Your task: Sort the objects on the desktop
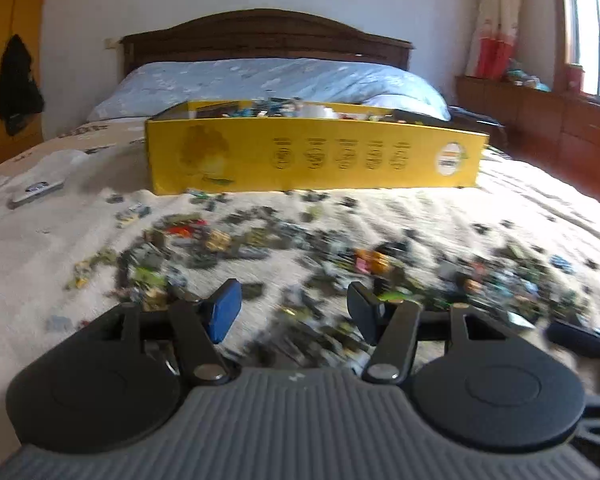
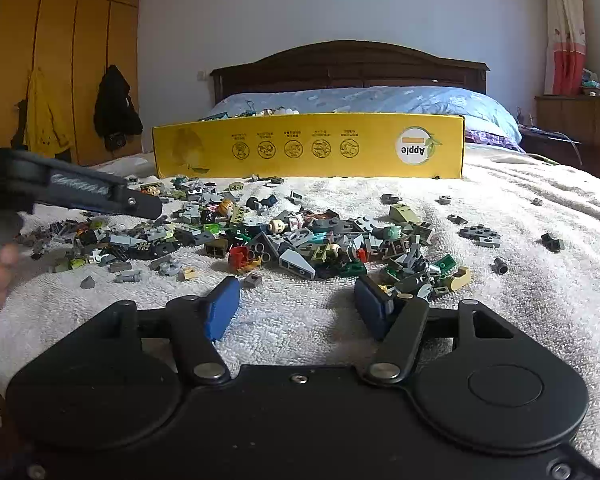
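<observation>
On the bed (image 2: pixel 500 320), both grippers, left (image 1: pixel 294 308) and right (image 2: pixel 298 306), hover part-open and empty over scattered bricks (image 2: pixel 292 240); a yellow box (image 2: pixel 308 148) stands beyond.

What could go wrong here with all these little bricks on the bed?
The bricks lie tangled on a soft towel, so a pinch may lift several or press one into the pile. The yellow box wall is tall; a piece could hit it and bounce back. The left tool reaches over the same heap as the right tool; they might collide.
</observation>
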{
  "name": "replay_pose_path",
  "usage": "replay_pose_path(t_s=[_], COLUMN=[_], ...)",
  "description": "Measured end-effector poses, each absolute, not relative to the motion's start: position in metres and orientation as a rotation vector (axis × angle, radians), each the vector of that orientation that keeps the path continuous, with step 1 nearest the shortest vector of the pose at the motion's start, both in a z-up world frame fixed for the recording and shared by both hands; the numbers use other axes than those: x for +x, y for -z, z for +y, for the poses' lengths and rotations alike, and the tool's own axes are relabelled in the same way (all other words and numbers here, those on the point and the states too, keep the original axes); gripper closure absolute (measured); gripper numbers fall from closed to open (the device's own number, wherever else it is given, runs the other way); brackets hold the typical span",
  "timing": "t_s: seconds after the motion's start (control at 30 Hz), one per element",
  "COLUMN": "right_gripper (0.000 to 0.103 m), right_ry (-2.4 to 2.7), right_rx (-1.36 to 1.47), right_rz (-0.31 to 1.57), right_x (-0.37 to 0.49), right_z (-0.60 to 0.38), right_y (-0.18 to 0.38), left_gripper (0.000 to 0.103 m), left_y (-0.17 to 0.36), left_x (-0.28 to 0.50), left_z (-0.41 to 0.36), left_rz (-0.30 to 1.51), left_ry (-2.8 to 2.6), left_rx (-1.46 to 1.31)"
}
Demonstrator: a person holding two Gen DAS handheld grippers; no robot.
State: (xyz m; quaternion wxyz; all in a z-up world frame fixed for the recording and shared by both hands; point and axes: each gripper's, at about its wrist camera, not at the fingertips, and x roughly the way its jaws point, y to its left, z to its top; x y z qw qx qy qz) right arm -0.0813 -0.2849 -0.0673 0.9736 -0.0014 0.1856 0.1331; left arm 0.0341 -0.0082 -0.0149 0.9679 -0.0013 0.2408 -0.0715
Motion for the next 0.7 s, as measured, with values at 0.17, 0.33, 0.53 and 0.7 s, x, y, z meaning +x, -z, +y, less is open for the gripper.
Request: replay_pose_path(t_s=[0.17, 0.33, 0.53, 0.7], right_gripper=[0.038, 0.035, 0.032, 0.031], right_ry=[-0.284, -0.296, -0.315, -0.323], right_rx=[0.011, 0.022, 0.035, 0.043], right_rz=[0.365, 0.359, 0.352, 0.349], right_x=[-0.082, -0.082, -0.082, -0.081], right_z=[-0.286, -0.288, -0.289, -0.291], right_y=[0.069, 0.07, 0.072, 0.073], left_gripper=[0.031, 0.03, 0.053, 0.058], left_y=[0.025, 0.031, 0.032, 0.032], left_x=[0.057, 0.069, 0.068, 0.066], left_z=[-0.003, 0.004, 0.003, 0.003], left_rz=[0.523, 0.557, 0.552, 0.542], left_ry=[0.092, 0.082, 0.065, 0.052], left_rx=[0.018, -0.023, -0.019, -0.023])
